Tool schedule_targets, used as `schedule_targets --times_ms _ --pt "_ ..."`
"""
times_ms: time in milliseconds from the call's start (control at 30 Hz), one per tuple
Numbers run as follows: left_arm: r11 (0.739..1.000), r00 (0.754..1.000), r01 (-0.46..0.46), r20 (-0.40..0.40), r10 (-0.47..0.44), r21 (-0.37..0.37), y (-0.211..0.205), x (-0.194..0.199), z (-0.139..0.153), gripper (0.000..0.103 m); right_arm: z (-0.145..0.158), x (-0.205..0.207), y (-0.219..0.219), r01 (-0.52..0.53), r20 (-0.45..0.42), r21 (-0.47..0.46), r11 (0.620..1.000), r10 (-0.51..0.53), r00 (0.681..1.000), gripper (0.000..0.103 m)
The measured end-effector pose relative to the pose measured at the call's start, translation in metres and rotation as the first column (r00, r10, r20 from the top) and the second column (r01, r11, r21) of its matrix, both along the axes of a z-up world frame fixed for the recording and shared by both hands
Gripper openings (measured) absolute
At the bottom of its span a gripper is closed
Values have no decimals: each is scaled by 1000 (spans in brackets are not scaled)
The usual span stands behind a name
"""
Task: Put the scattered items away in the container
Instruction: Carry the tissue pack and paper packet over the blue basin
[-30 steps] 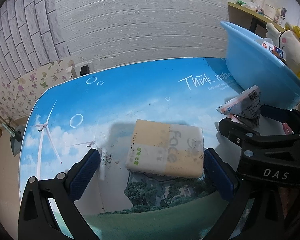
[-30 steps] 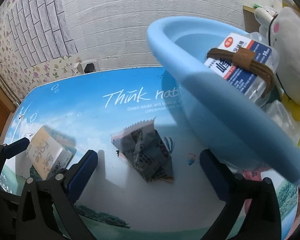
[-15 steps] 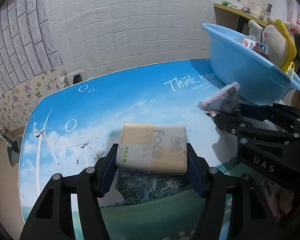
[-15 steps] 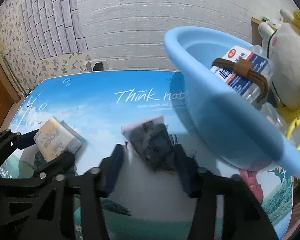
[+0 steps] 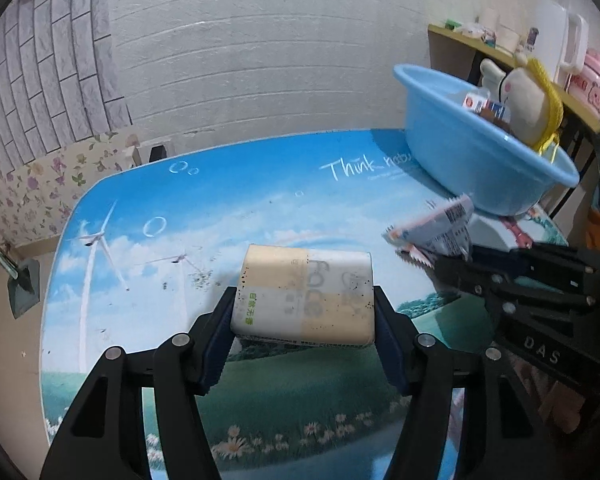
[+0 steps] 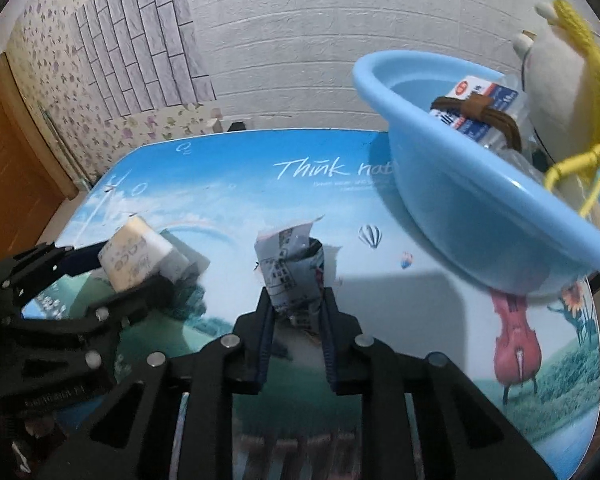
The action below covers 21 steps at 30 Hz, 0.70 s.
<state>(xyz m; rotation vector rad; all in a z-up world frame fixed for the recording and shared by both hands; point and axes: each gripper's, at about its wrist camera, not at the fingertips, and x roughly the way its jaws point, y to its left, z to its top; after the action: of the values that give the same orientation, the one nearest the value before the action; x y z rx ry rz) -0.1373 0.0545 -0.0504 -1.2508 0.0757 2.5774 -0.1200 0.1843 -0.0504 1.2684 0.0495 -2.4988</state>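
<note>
Two tools loaded, tissue pack [image 5: 305,294] left, snack packet [image 6: 294,270] right.

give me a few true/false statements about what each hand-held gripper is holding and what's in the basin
1. The left hand-held gripper grips a tissue pack. True.
2. The right hand-held gripper is open and empty. False: it is shut on a snack packet.
3. The blue basin is empty. False: it holds a labelled bottle and a plush toy.
4. The tissue pack is lifted off the table. True.
5. The basin is red. False: blue.
</note>
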Motion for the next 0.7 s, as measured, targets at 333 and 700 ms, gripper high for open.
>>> schedule_targets --times_ms 333,700 --pt "999 999 -23 -25 24 38 -3 17 19 62 27 26 9 -14 -71 -36 999 11 997 21" --pt "998 995 8 -96 -2 69 14 21 60 62 72 46 14 -53 -201 -49 997 42 979 21"
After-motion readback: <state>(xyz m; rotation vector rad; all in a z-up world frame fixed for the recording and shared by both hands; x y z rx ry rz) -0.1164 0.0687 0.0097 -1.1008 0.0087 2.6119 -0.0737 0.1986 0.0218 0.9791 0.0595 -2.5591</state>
